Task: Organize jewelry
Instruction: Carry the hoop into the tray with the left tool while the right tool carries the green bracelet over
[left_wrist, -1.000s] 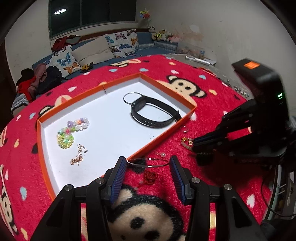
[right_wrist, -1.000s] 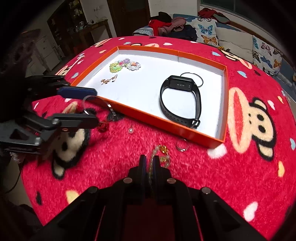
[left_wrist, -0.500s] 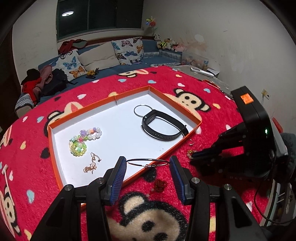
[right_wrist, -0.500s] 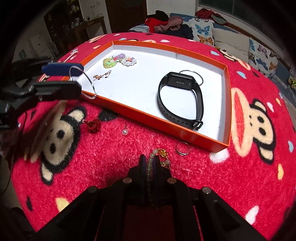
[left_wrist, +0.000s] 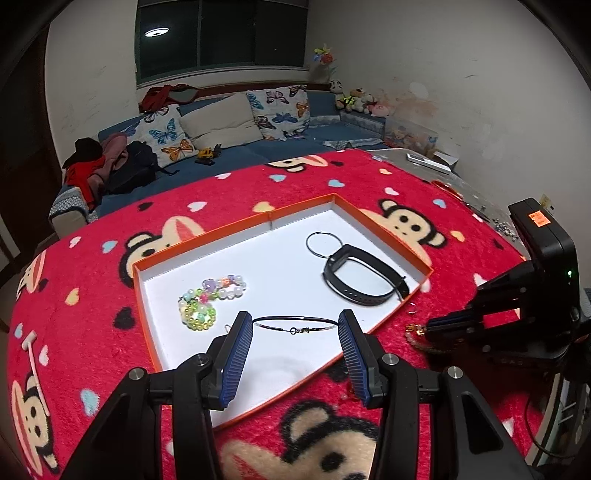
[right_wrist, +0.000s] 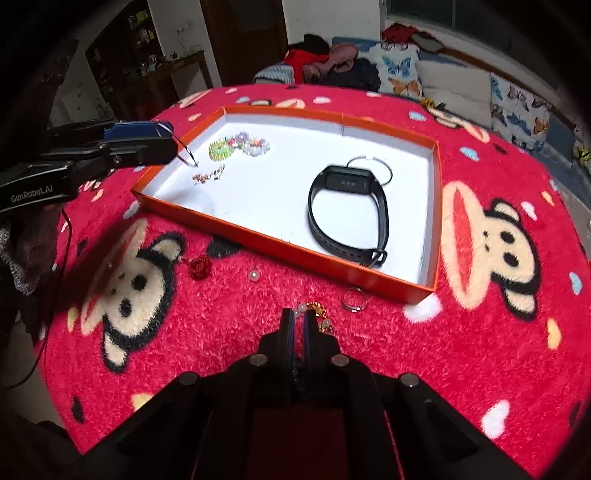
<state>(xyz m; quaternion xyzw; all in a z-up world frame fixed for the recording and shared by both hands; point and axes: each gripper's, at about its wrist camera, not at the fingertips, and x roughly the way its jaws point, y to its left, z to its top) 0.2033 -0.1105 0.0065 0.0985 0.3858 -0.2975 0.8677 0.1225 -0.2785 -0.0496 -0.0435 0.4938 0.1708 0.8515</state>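
Note:
My left gripper (left_wrist: 295, 328) is shut on a thin silver bangle (left_wrist: 295, 325) and holds it above the near part of the orange tray (left_wrist: 236, 229); the bangle spans between the blue pads (left_wrist: 240, 343). It also shows in the right wrist view (right_wrist: 184, 151). The tray (right_wrist: 280, 243) holds a black wristband (left_wrist: 364, 282), a wire ring (left_wrist: 325, 243), bead bracelets (left_wrist: 210, 299) and a small gold chain (right_wrist: 208, 175). My right gripper (right_wrist: 299, 317) is shut on a pearl and gold bracelet (right_wrist: 317, 312), low on the red blanket.
On the red monkey blanket (right_wrist: 480, 332) outside the tray lie a silver ring (right_wrist: 354, 301), a pearl bead (right_wrist: 254, 275) and a red charm (right_wrist: 199, 266). A sofa with cushions (left_wrist: 221, 122) stands behind the table. The right gripper's body (left_wrist: 517, 295) is to the right of the tray.
My left gripper has lifted the silver bangle from the blanket and carried it forward over the tray's near edge. My right gripper has stayed shut on the pearl and gold bracelet.

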